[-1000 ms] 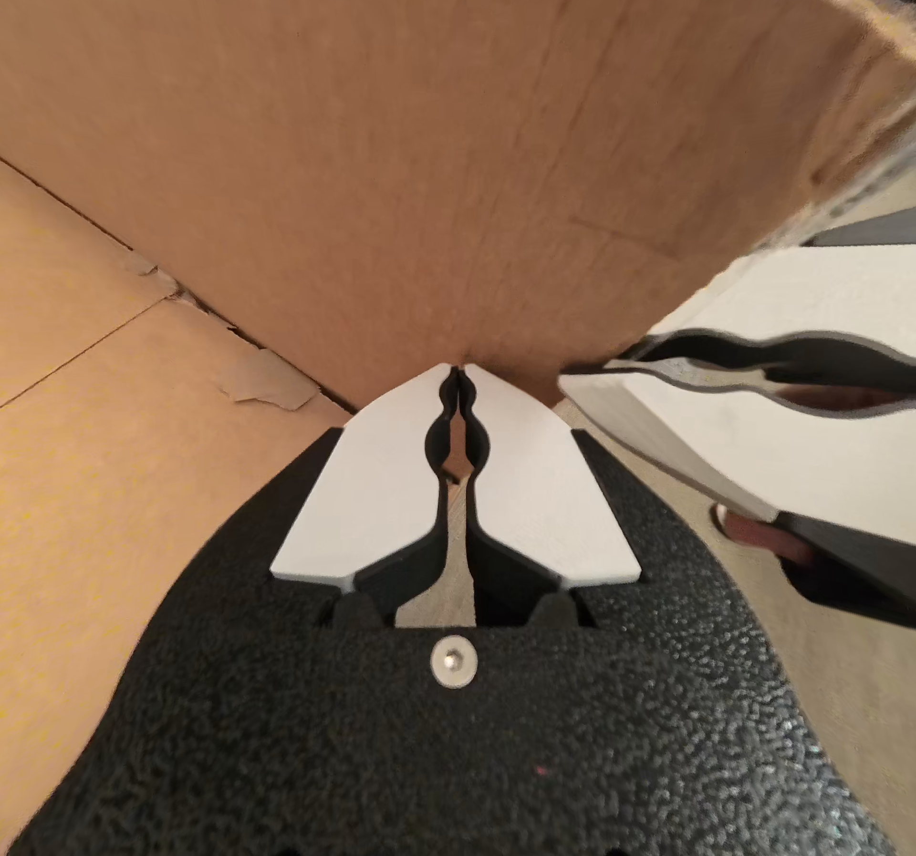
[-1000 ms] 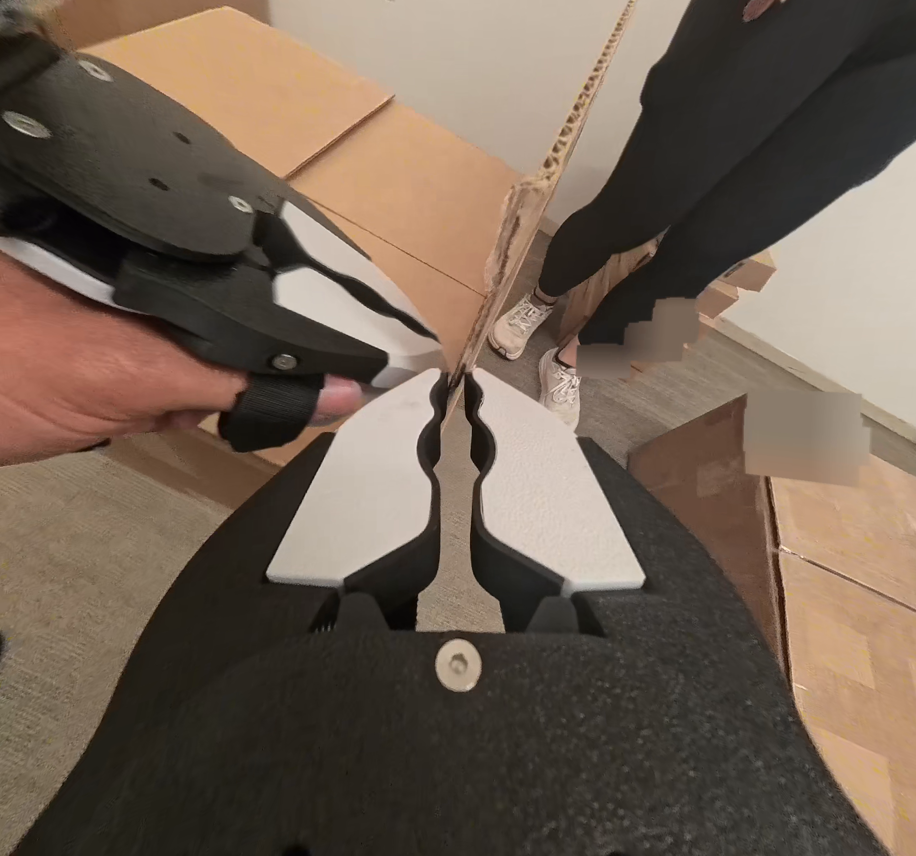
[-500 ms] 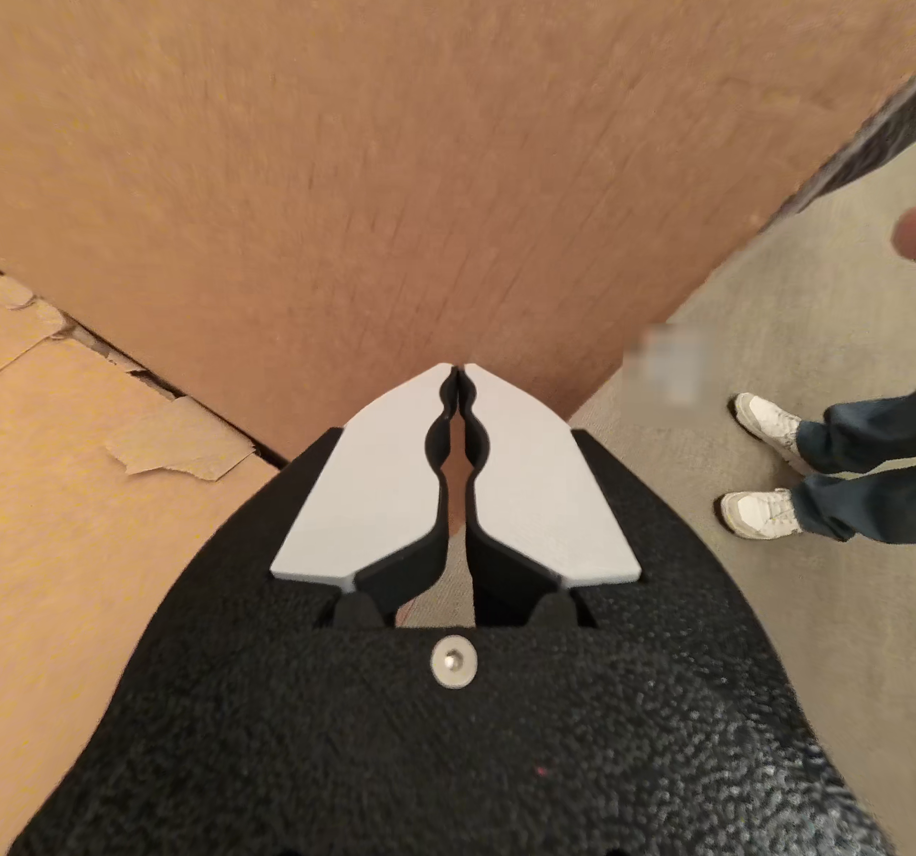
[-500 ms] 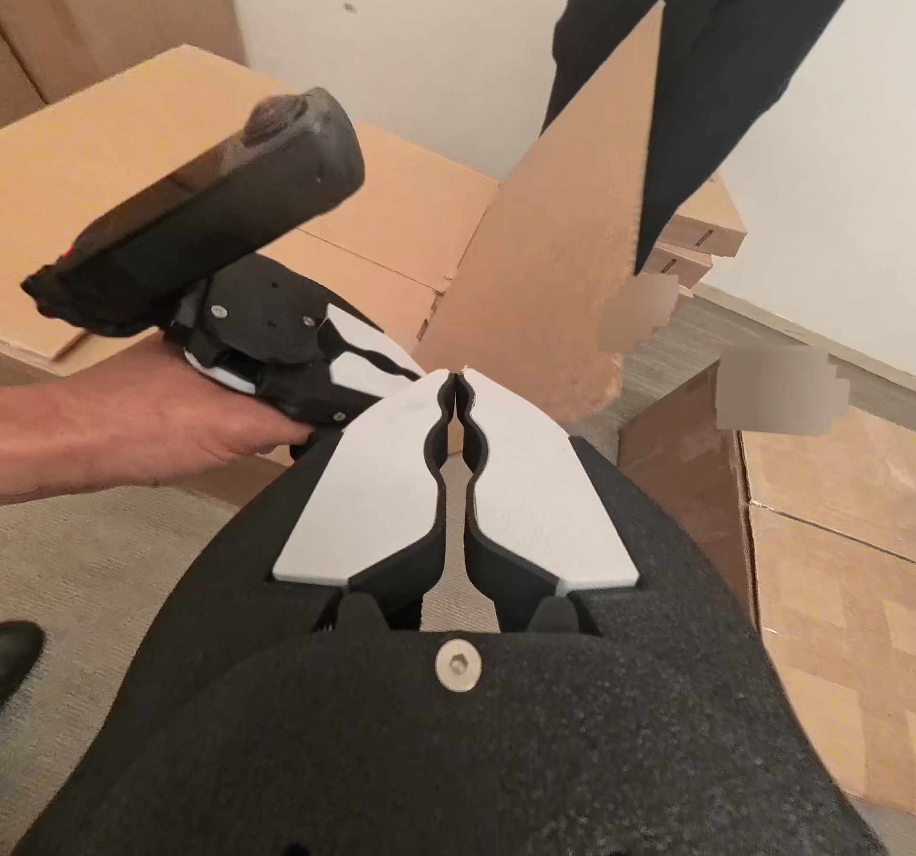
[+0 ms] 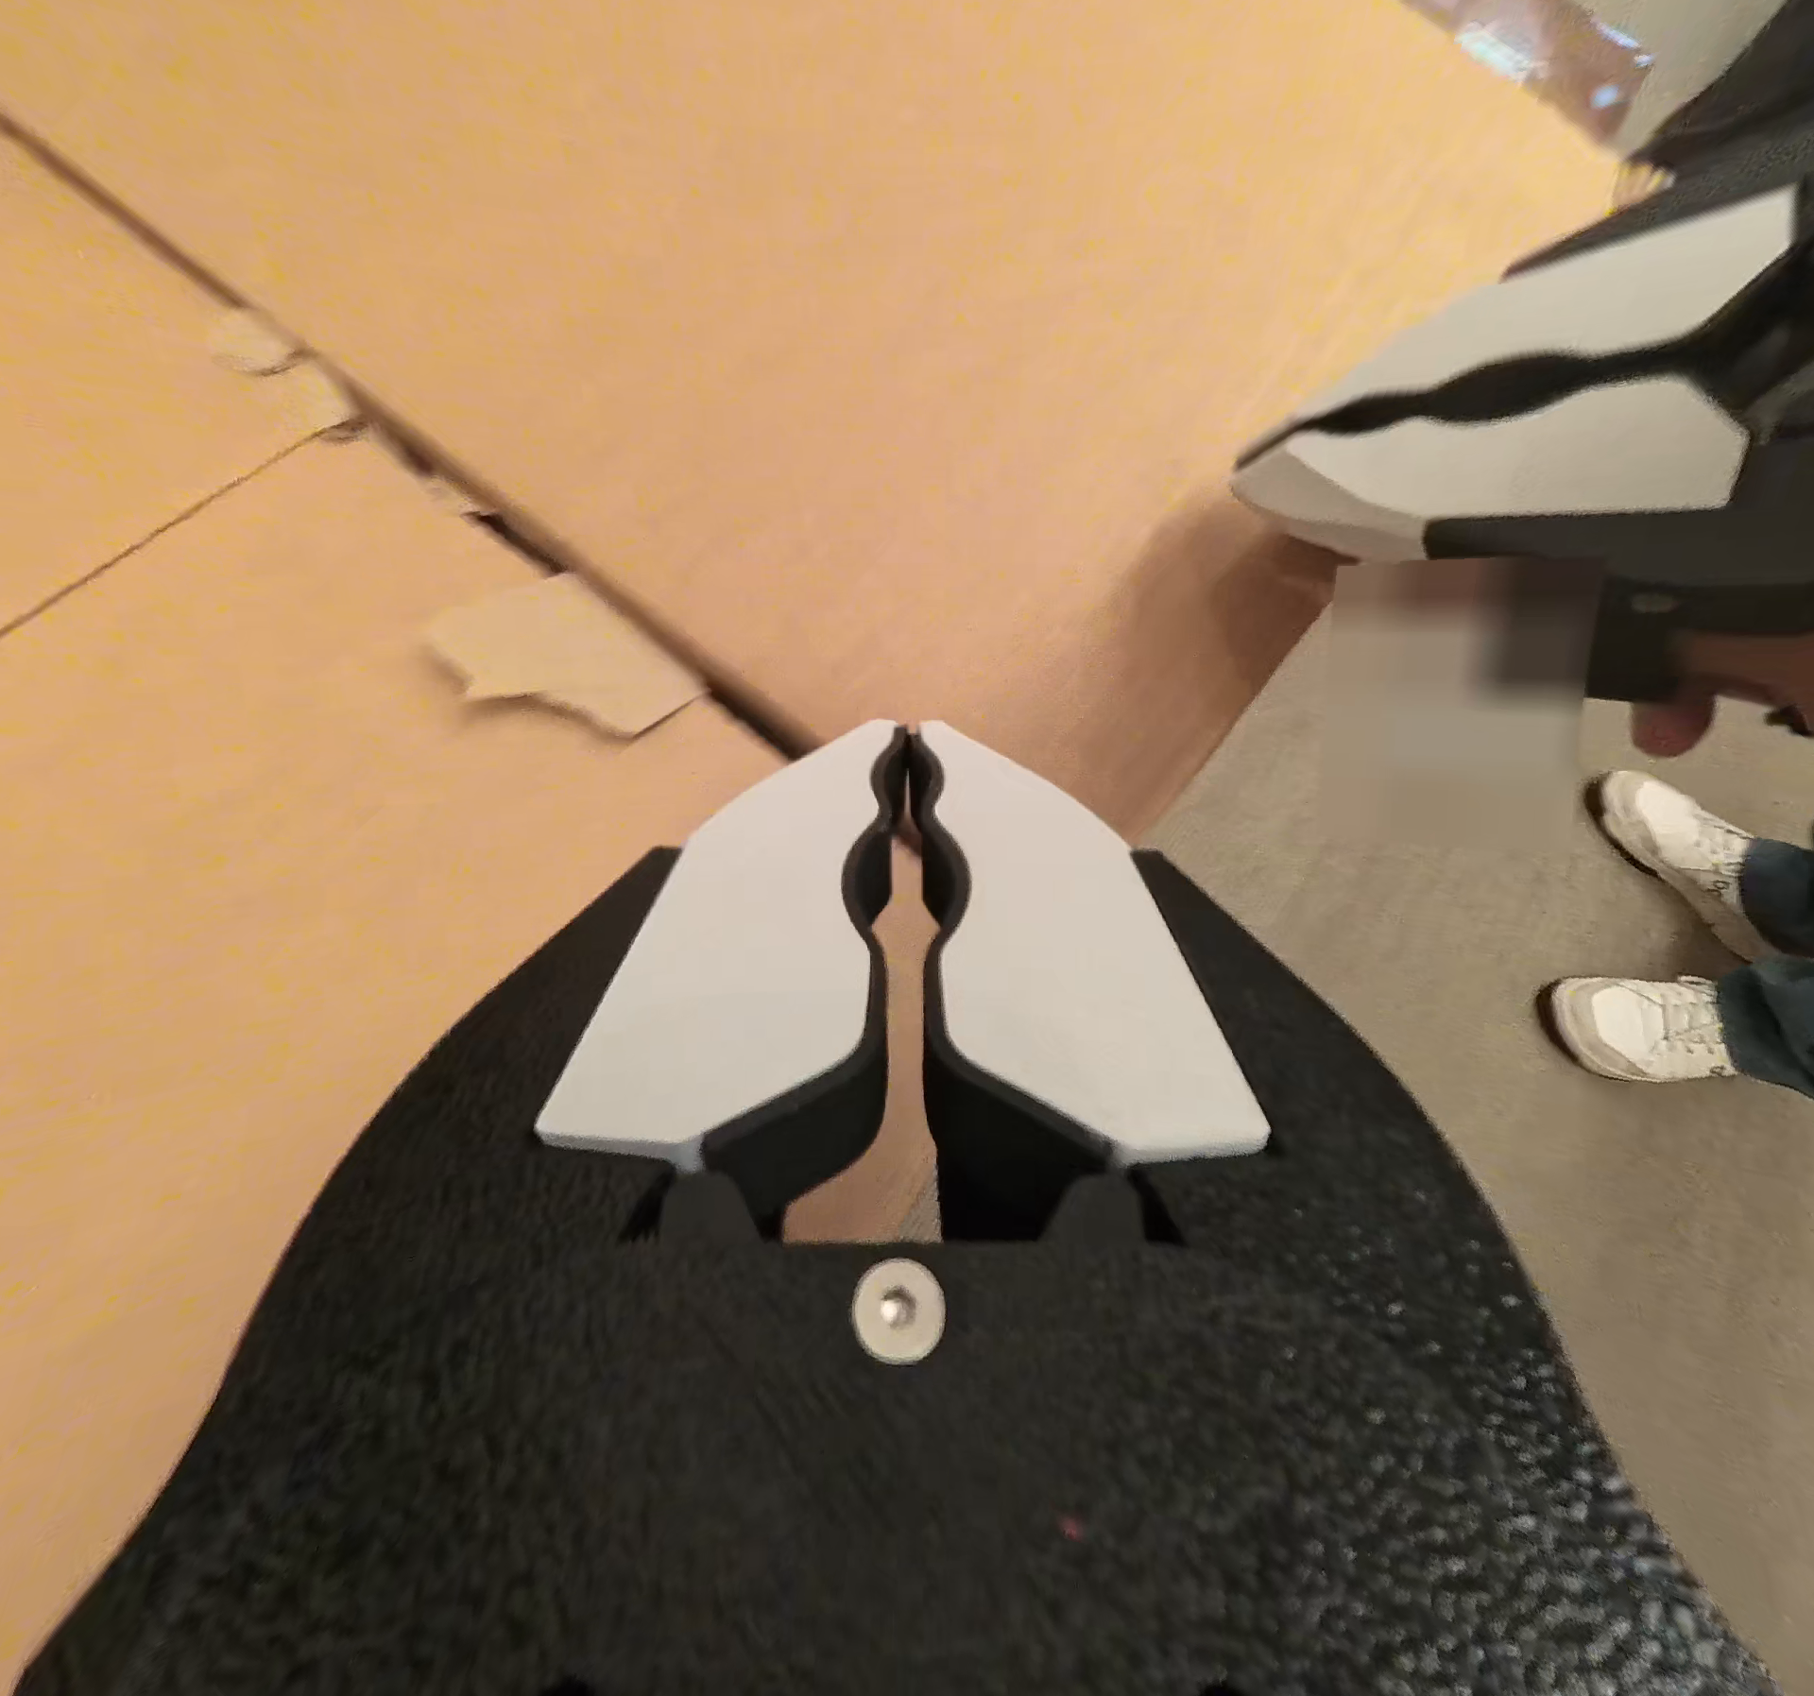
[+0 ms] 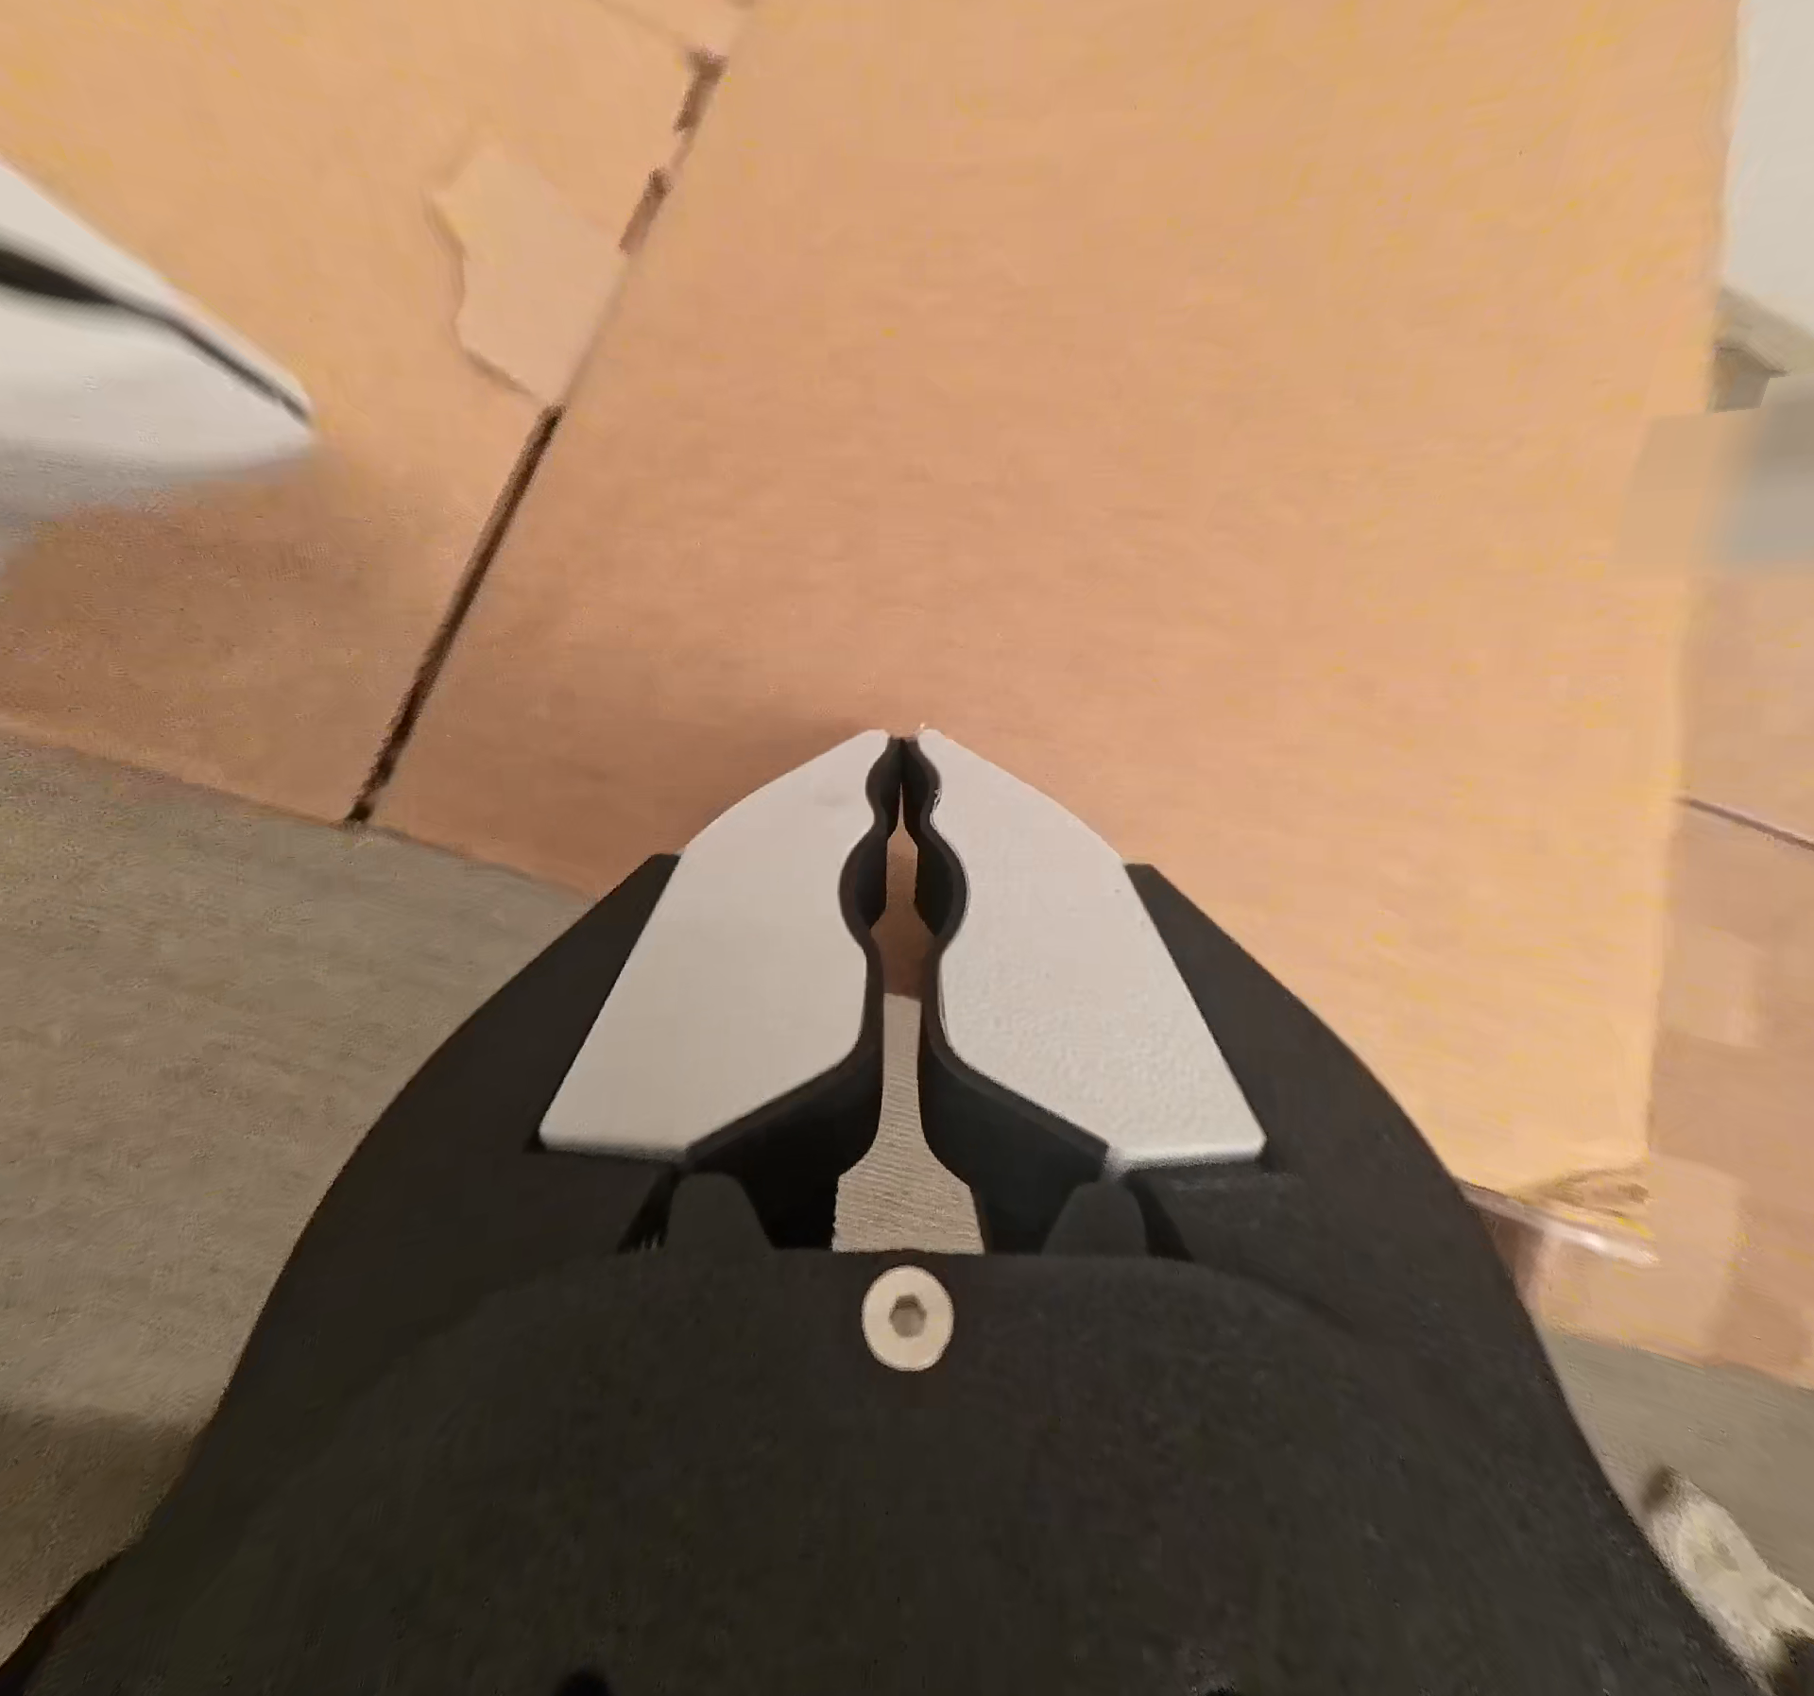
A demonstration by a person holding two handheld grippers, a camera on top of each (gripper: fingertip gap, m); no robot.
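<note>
Cardboard flap (image 5: pixel 883 225), a large plain tan corrugated sheet, fills most of both wrist views; it meets a second flat tan cardboard panel (image 5: pixel 196 814) along a dark seam, where a torn scrap of brown paper facing (image 5: pixel 560 657) curls up. The left gripper (image 5: pixel 908 751), white fingers on a black textured body, has its fingers together with their tips at the seam near the flap's lower corner; whether cardboard is pinched between them I cannot tell. The right gripper (image 6: pixel 908 738) also has its fingers together, tips just against the flap's face near its bottom edge, nothing visibly clamped. Grey-beige short-pile carpet (image 5: pixel 1423 962) covers the floor beside the cardboard. A person's white sneakers (image 5: pixel 1669 864) and dark blue trouser cuffs stand on the carpet at its right edge. No readable print shows on the cardboard.
</note>
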